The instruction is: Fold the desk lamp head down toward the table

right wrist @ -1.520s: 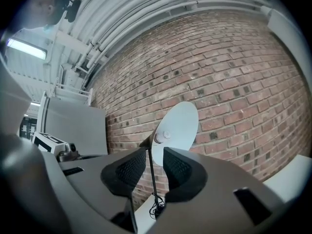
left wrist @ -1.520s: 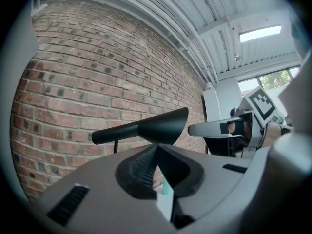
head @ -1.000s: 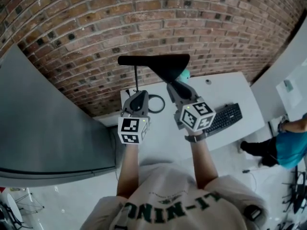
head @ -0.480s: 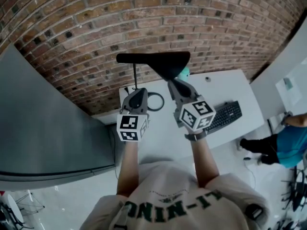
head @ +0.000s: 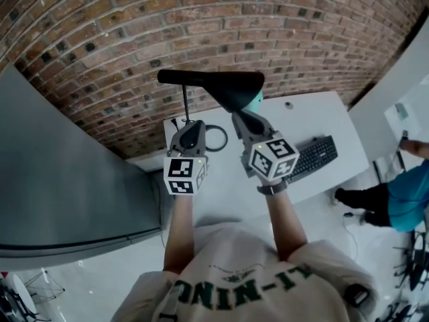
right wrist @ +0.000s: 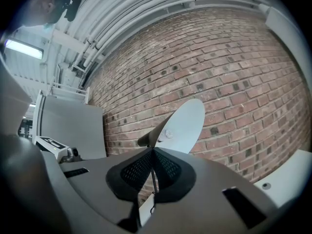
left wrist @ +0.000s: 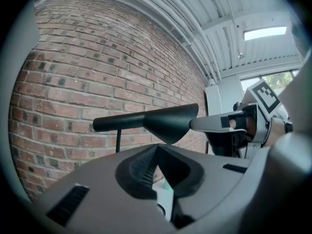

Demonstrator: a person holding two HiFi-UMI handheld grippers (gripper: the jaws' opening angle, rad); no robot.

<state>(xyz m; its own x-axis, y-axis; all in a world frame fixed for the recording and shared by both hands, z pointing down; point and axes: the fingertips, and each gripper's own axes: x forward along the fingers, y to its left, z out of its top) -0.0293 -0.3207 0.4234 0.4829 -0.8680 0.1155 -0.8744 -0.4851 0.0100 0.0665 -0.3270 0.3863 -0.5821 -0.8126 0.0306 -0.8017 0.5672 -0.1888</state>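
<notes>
Brick wall [head: 268, 25] is seen behind a white table [head: 322, 123], with the desk lamp set near the table's back edge. The lamp head [head: 231, 86] is carried high on a thin stem [head: 186, 103], roughly level, so the fold is judged not yet done. The right gripper [head: 240, 118] is seen with its jaws together and nothing clamped, the tip placed just under the sloped shade; contact cannot be confirmed. The left gripper [head: 192, 133] is likewise closed on nothing, parked just beside the stem and above the base area, where a dark ring [head: 218, 141] is seen. Main risk: with both claws closed, the head can only be pushed, not gripped, and a closed tip is likely to slip off the conical shade. Second risk: the base is not pinned, so if the hinge is stiff the whole lamp could be tipped or dragged instead of folded; the thin stem would flex first. A teal object [head: 257, 101] just behind the head and a keyboard [head: 315, 158] near the right side could be struck if the head is released suddenly. Bracing the stem or base before pushing is advised.
</notes>
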